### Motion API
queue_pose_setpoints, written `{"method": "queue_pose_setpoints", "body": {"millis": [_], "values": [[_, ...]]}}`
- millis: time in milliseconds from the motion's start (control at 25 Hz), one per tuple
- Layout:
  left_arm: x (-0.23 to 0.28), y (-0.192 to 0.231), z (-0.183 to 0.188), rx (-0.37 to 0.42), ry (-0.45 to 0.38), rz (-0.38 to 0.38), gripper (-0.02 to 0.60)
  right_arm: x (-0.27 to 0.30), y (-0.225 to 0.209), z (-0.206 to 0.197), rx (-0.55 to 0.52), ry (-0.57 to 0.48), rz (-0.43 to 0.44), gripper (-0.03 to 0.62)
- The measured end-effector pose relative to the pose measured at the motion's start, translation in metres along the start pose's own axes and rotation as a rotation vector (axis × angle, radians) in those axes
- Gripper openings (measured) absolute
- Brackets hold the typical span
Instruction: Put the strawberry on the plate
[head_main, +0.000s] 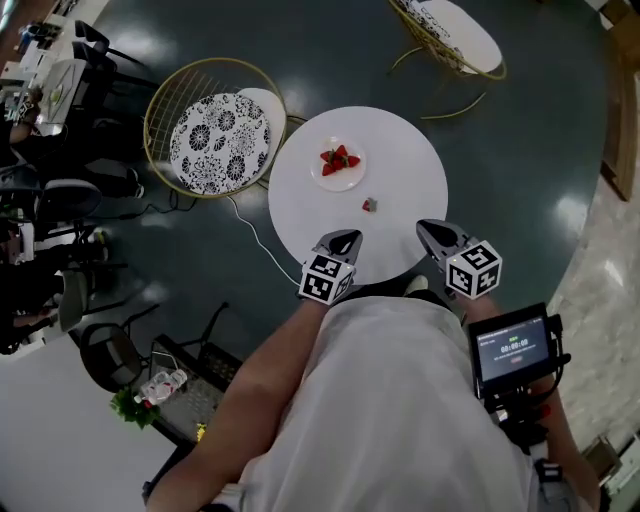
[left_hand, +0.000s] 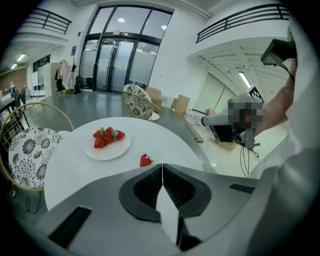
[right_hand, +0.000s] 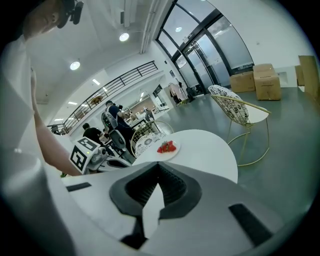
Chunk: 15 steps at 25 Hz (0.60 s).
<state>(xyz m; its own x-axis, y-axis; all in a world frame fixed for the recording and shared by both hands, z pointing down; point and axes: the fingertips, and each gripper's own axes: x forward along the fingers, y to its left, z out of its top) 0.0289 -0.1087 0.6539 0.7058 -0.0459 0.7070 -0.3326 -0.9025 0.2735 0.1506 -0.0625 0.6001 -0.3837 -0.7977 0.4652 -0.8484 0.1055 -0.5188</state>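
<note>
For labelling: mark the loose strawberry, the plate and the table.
loose strawberry (left_hand: 145, 160), left gripper view, on its red body.
plate (head_main: 339, 184), head view, on its bare near rim.
table (head_main: 405, 160), head view, on the bare top right of the plate.

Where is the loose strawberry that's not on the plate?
In the head view, the loose strawberry lies on the round white table, apart from the plate, to its lower right and nearer the person.
</note>
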Motion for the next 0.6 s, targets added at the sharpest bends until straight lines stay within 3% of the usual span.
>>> {"method": "queue_pose_setpoints", "body": {"millis": [320,600], "values": [[0.017,0.004,0.020,0.071,0.042,-0.059,0.008,0.005,0.006,0.012,0.027,0.001,-0.010,0.008],[0.035,0.012,0.024,0.139,0.094,-0.039,0.009,-0.003,-0.004,0.015,0.060,0.003,-0.045,0.008]]}}
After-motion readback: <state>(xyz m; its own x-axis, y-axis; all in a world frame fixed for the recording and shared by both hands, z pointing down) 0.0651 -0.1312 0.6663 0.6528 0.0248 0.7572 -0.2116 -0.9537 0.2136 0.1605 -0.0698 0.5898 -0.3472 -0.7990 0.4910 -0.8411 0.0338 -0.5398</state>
